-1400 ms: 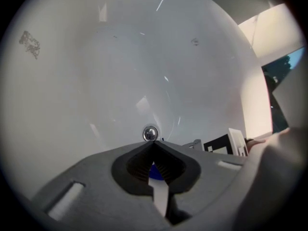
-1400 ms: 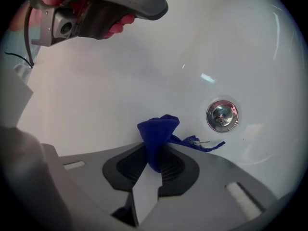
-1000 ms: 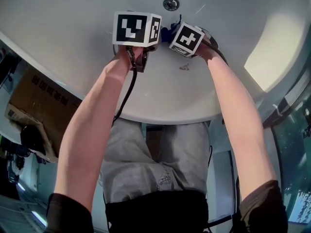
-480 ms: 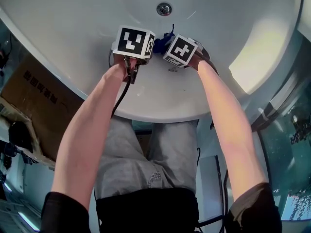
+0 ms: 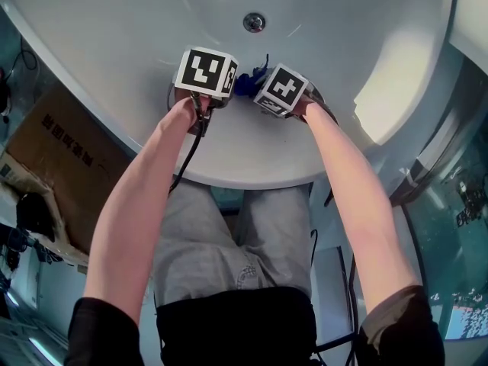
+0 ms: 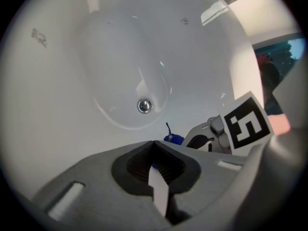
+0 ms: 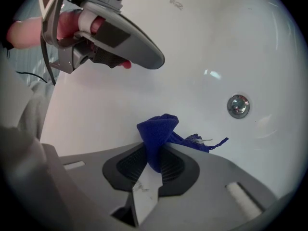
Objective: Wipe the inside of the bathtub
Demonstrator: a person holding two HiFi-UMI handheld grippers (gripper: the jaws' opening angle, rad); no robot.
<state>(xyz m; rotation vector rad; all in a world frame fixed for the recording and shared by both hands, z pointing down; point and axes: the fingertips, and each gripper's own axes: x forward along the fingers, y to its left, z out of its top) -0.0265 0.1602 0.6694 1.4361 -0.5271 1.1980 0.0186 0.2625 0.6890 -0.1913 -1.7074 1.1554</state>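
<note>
Over the white bathtub (image 5: 114, 36), the left gripper (image 6: 154, 146) has its fingers pressed together on nothing, while just beside it the right gripper (image 7: 155, 150) pinches a bunched blue cloth (image 7: 158, 134) close to the tub's near wall, short of the drain (image 5: 254, 22). Only a small fold sits between those fingers, so drag on the enamel could tug the cloth free, and the two grippers may knock together. A cardboard box (image 5: 57, 155) stands outside at left and glass panels (image 5: 450, 204) at right; inside, only the idle left gripper crowds the stroke.
</note>
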